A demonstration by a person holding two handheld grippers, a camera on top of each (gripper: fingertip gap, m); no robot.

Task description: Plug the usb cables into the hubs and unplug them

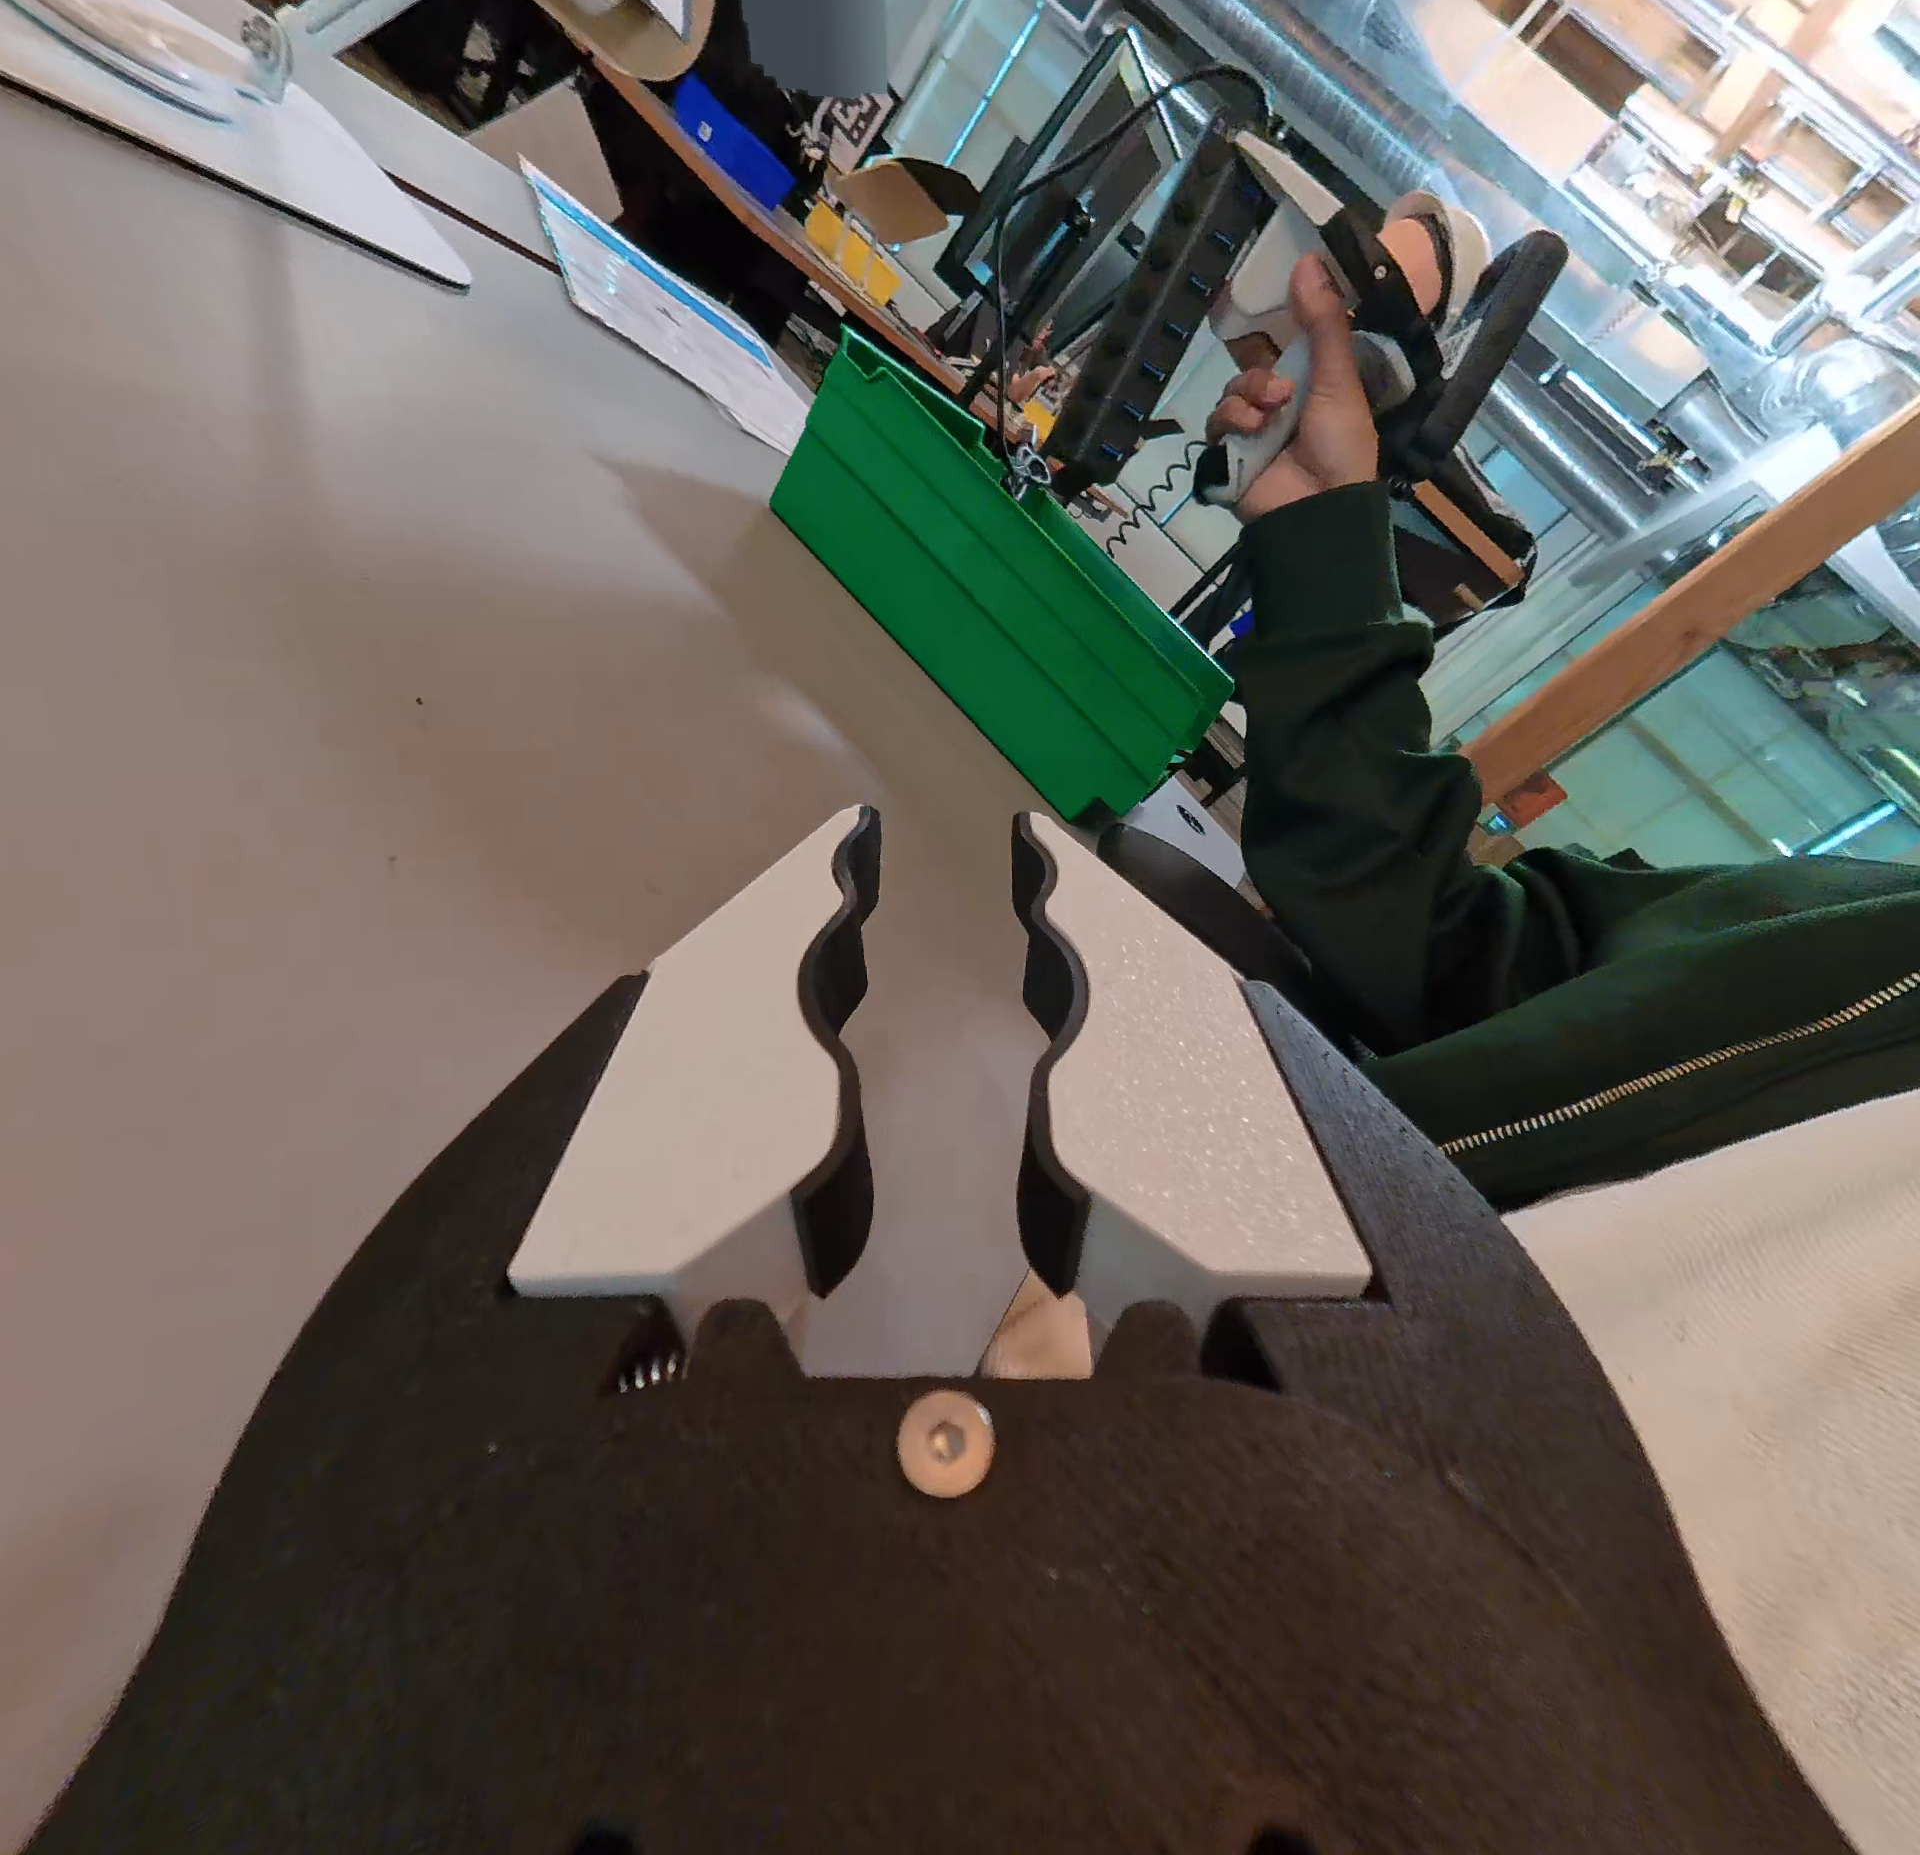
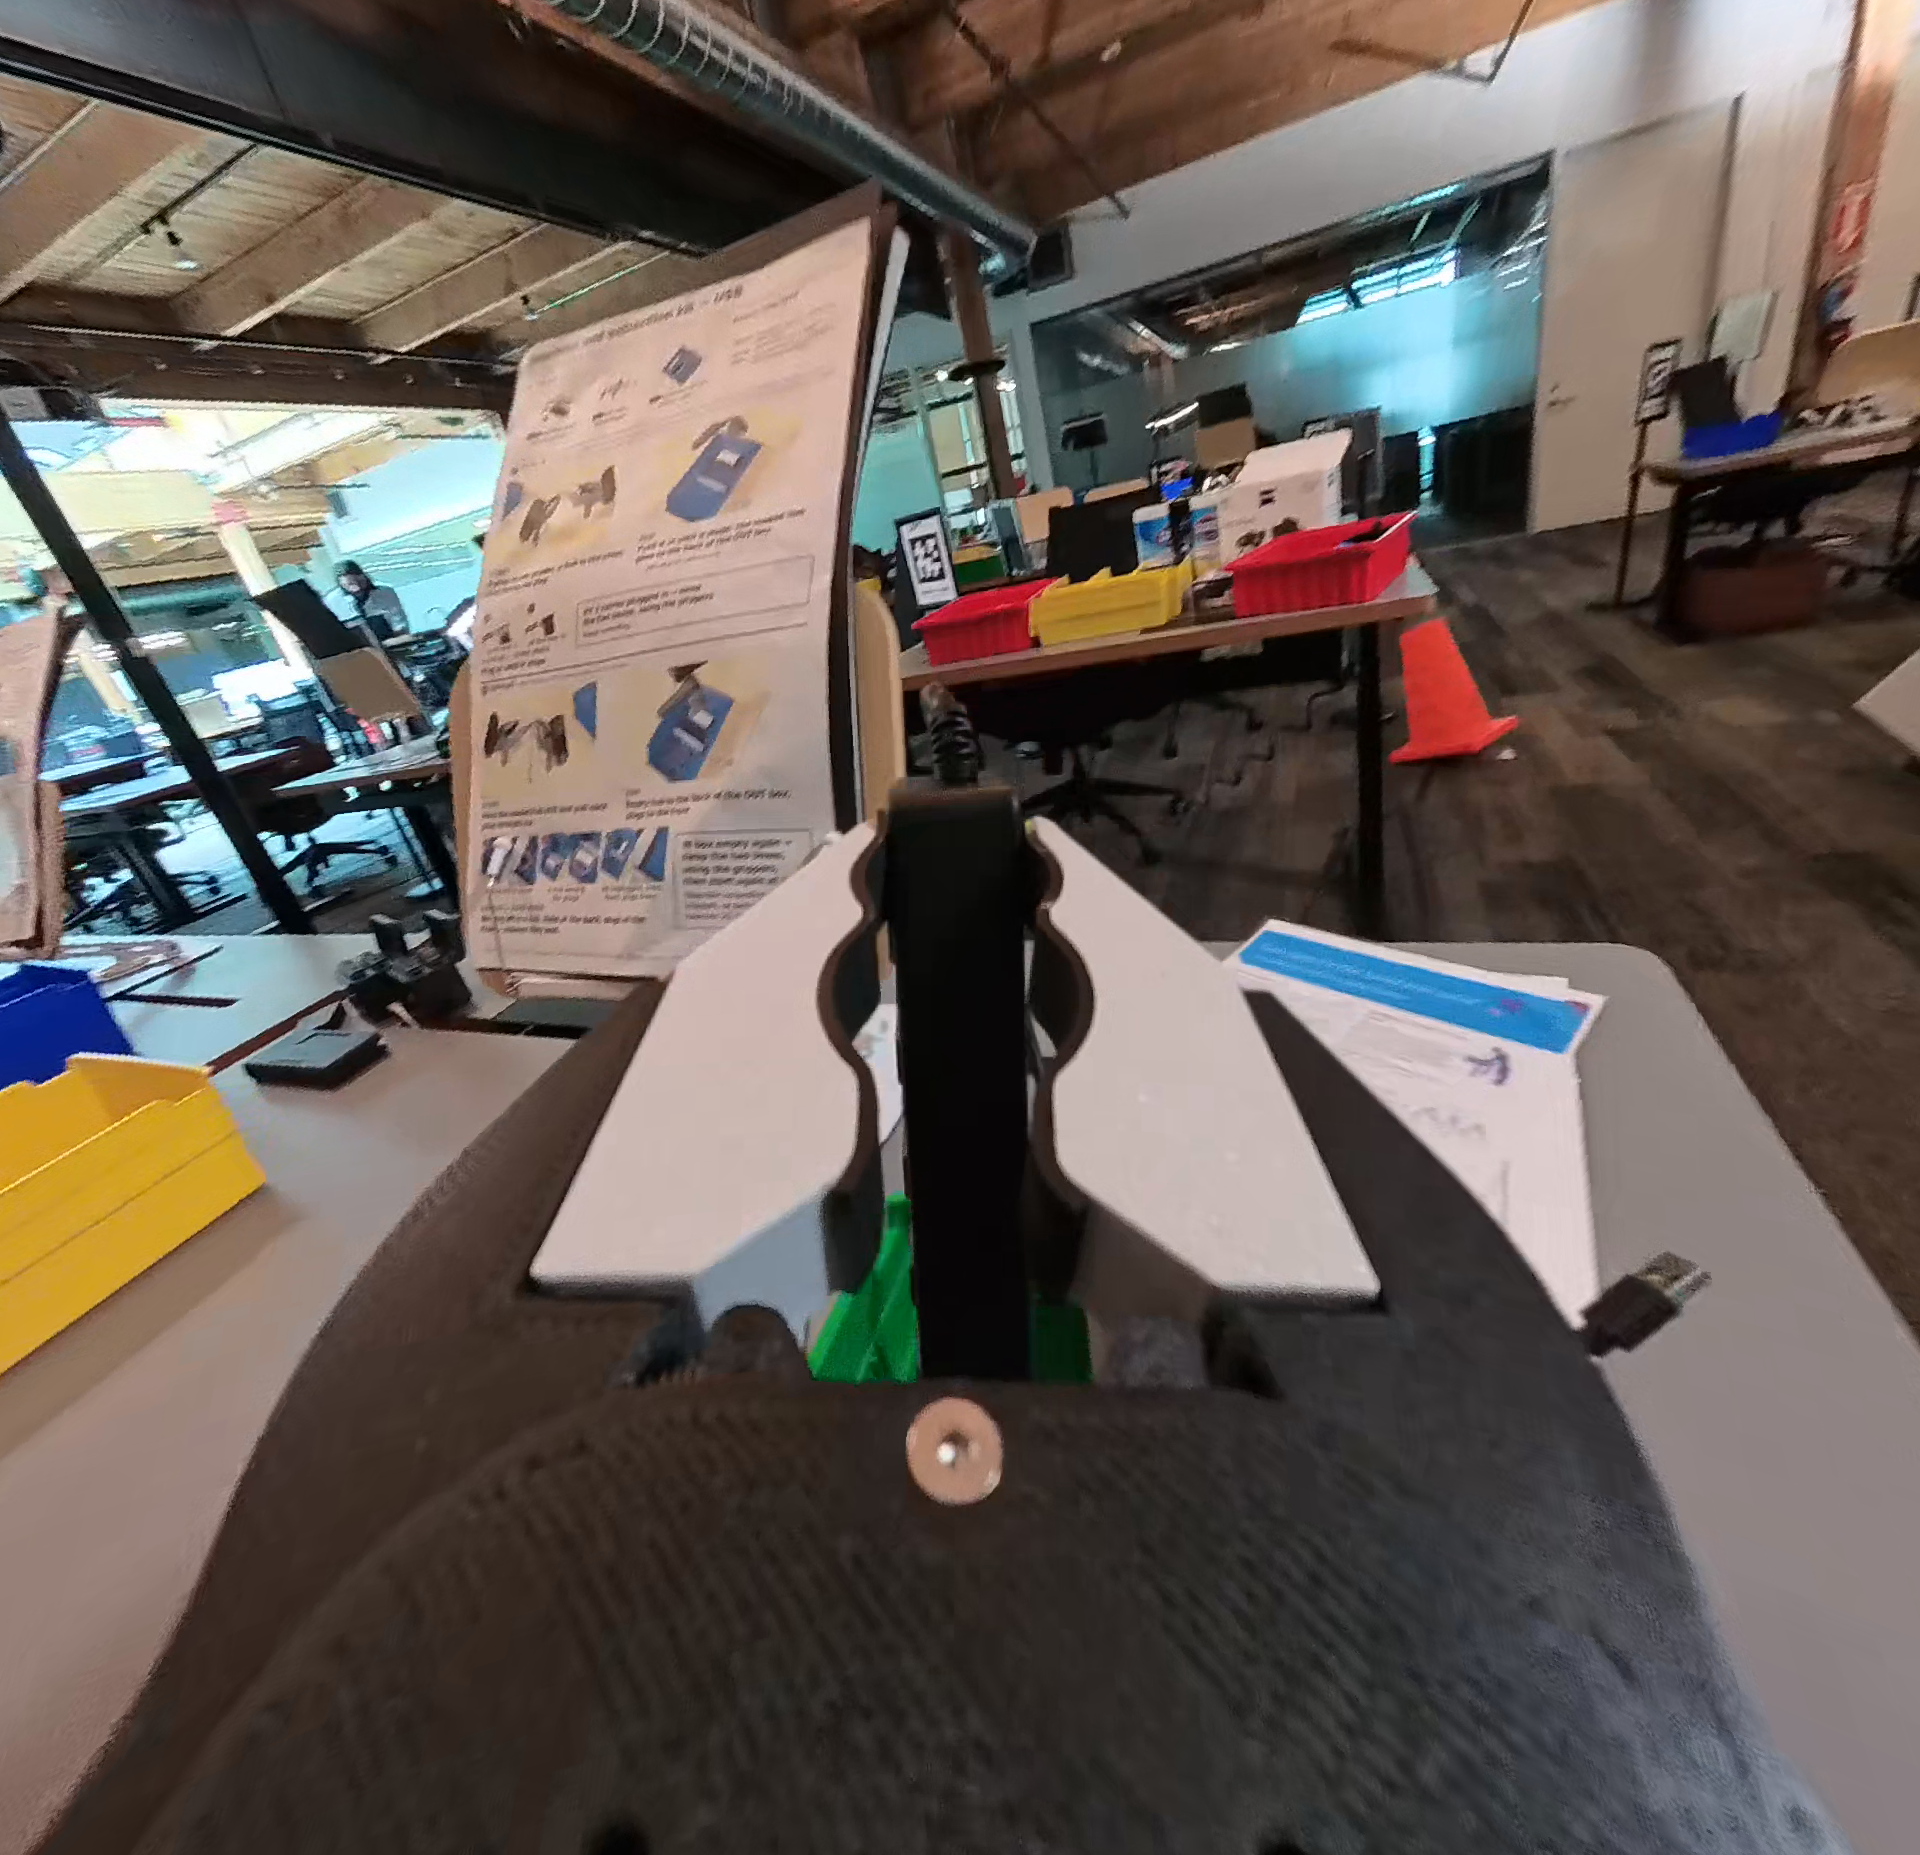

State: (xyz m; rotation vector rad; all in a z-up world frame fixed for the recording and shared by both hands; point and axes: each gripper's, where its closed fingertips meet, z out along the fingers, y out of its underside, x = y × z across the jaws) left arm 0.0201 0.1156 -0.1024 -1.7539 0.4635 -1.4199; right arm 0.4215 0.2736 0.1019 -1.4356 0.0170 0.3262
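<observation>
Left wrist view: the left gripper (image 1: 943, 849) has its fingers apart and empty over the table (image 1: 312, 662). Beyond the green bin (image 1: 987, 600), the right gripper (image 1: 1262, 236) holds the hub (image 1: 1153, 288) lifted, its long axis steeply tilted, cable (image 1: 1049, 164) trailing from its upper end.

Right wrist view: the fingers (image 2: 748, 1057) clamp the hub, which runs lengthwise between them, above the bin. A loose USB plug (image 2: 1647, 1301) lies right of it.

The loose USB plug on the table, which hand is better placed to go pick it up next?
Left. The left tongs are open and empty, low over the table. The right tongs are shut on the black hub, held up above the green bin, so they can't grab the USB plug.
</observation>
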